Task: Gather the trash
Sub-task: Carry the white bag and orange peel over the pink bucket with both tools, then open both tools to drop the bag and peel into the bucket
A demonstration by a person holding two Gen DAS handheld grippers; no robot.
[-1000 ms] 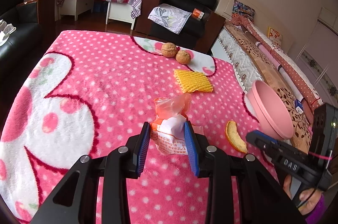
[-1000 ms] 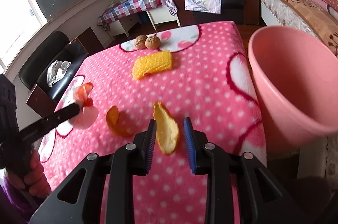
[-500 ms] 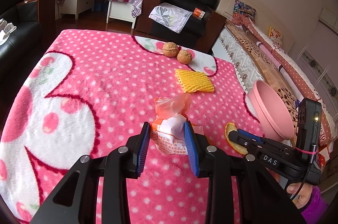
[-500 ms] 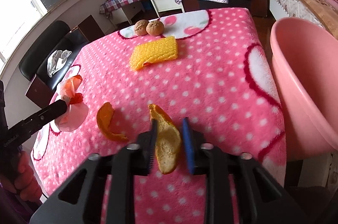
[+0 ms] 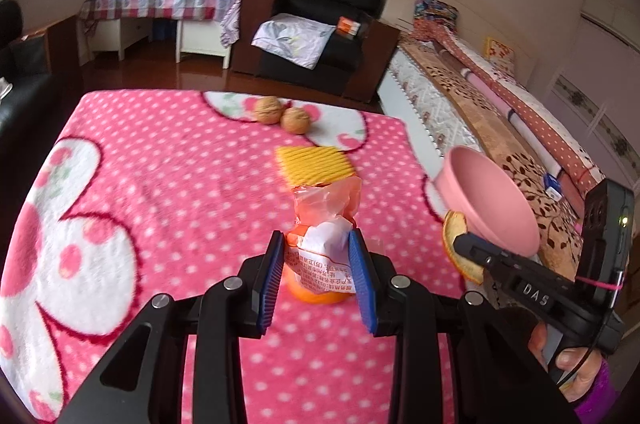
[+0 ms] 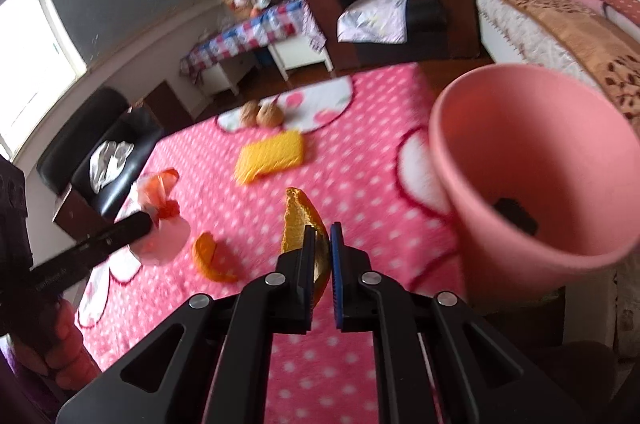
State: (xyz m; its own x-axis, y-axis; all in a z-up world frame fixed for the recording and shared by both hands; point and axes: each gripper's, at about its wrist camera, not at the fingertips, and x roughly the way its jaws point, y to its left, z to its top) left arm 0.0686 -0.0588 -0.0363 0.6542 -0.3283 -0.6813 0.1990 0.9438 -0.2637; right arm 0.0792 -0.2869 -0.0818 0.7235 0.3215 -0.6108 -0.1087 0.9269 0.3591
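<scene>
My left gripper (image 5: 318,274) is shut on an orange and white plastic wrapper (image 5: 325,224), held above the pink dotted blanket (image 5: 160,192). My right gripper (image 6: 320,256) is shut on an orange peel (image 6: 298,222), lifted off the blanket just left of the pink bin (image 6: 532,180). The bin also shows in the left wrist view (image 5: 486,198), with the peel (image 5: 456,244) in front of it. A second orange peel (image 6: 208,258) lies on the blanket, under the wrapper in the left wrist view (image 5: 318,296).
A yellow ridged sponge (image 5: 314,164) and two walnuts (image 5: 284,115) lie farther back on the blanket. A bed (image 5: 500,112) runs along the right. A black armchair (image 5: 320,32) stands beyond the table.
My right gripper closed on the orange peel and lifted it toward the pink bin. My left gripper raised the wrapper off the blanket, uncovering the second peel.
</scene>
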